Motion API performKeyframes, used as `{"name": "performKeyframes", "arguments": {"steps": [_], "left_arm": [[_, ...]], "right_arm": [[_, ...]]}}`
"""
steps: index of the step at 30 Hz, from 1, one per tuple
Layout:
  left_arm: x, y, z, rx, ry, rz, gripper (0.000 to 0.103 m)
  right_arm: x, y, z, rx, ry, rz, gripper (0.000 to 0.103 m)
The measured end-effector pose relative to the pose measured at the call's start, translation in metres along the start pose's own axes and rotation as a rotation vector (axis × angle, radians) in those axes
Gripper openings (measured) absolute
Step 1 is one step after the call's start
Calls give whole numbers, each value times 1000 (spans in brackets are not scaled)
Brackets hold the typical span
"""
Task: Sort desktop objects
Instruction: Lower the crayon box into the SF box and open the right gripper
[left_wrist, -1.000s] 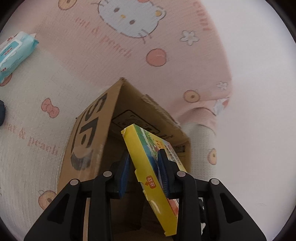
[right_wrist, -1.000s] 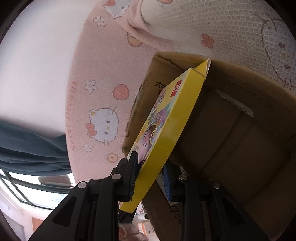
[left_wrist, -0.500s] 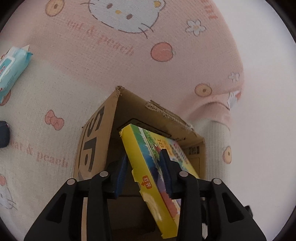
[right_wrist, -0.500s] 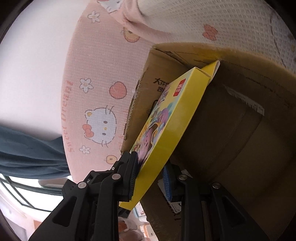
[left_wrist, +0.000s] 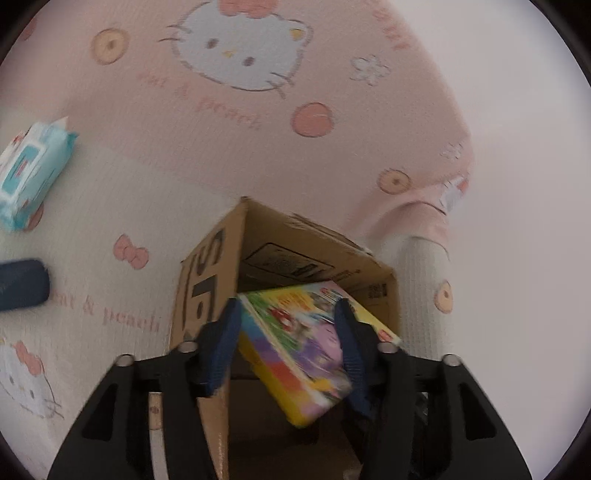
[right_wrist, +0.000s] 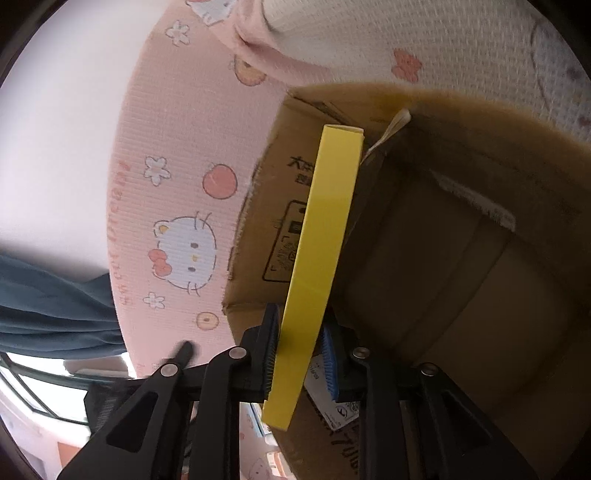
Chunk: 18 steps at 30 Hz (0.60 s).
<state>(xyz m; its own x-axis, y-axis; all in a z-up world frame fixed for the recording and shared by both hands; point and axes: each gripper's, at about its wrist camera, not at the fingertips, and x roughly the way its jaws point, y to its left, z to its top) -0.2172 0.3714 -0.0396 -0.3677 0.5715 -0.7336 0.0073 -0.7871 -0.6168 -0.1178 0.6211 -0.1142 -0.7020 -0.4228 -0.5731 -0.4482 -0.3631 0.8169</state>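
A flat yellow puzzle box (left_wrist: 303, 343) with cartoon pictures hangs over the open cardboard box (left_wrist: 314, 258). My left gripper (left_wrist: 288, 343) has opened; its blue pads (left_wrist: 225, 339) stand apart from the tilted puzzle box, which lies loose between them. My right gripper (right_wrist: 299, 350) is shut on the puzzle box (right_wrist: 321, 236), seen edge-on as a yellow strip, holding it above the cardboard box's inside (right_wrist: 461, 277).
A pack of wet wipes (left_wrist: 29, 173) and a dark blue object (left_wrist: 22, 290) lie on the pink and white Hello Kitty cloth (left_wrist: 221, 129) to the left. The cloth's edge (left_wrist: 454, 192) drops off at right. A window shows in the right wrist view (right_wrist: 33, 384).
My left gripper has opened and let go of the puzzle box while pulling back. The puzzle box has rotated in the right gripper, now seen edge-on over the cardboard box.
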Motion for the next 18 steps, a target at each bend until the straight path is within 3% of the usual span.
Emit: {"name": "performKeyframes", "arguments": {"steps": [6, 13, 14, 15, 18], "left_arm": [[28, -4, 1, -20, 81, 13, 58], [55, -14, -2, 29, 146, 42, 58], [56, -12, -1, 28, 156, 43, 58], [56, -10, -1, 22, 158, 41, 58], [53, -7, 1, 18, 149, 39, 58]], "right_arm": [[25, -16, 1, 34, -16, -94, 19], [53, -41, 5, 137, 83, -163, 21], [53, -46, 5, 163, 105, -179, 35], [51, -52, 4, 195, 129, -196, 55], [42, -62, 1, 251, 180, -243, 60]]}}
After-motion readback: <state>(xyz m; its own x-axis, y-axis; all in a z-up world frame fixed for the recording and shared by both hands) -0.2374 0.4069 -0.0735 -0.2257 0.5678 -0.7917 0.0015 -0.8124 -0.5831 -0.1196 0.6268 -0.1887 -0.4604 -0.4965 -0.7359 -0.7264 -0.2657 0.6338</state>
